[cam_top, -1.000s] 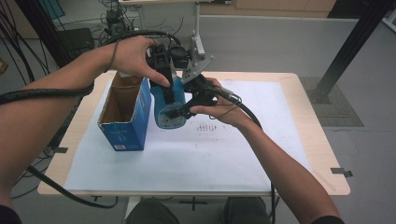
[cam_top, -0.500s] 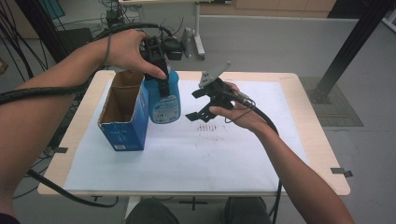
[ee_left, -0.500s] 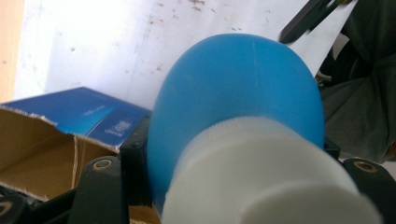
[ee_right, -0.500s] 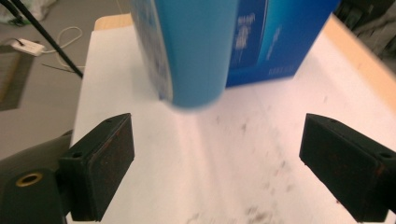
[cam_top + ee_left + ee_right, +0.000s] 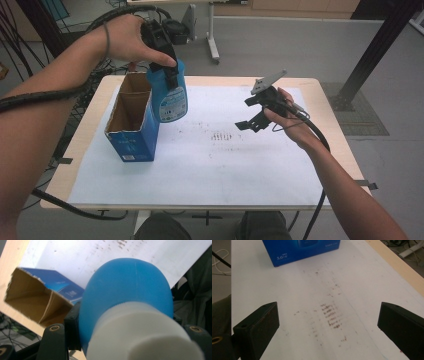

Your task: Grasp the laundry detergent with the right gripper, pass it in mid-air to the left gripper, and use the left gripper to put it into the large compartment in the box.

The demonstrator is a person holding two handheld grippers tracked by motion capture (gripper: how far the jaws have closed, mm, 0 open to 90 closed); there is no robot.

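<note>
Left gripper [image 5: 167,67], upper left of the high view, clamps the blue plastic bottle [image 5: 170,97] by its neck above the open blue cardboard box [image 5: 131,132], seemingly for boxing. Right gripper [image 5: 260,107], jaws just opened wide and empty, hangs clear at centre right.

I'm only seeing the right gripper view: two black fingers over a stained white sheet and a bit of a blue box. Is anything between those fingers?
Observer: No. From the high view, the right gripper hangs open over the white sheet, its fingers just opened, nothing between them.
Operator: What's the other hand doing?
Observer: The left gripper is shut on a blue bottle, held in the air beside the box.
Operator: Is that box closed?
Observer: No, the blue box stands open at the top, brown cardboard inside; I see nothing in it.
Operator: Does the bottle have a cap?
Observer: Yes, the left gripper view shows a white cap.
</note>
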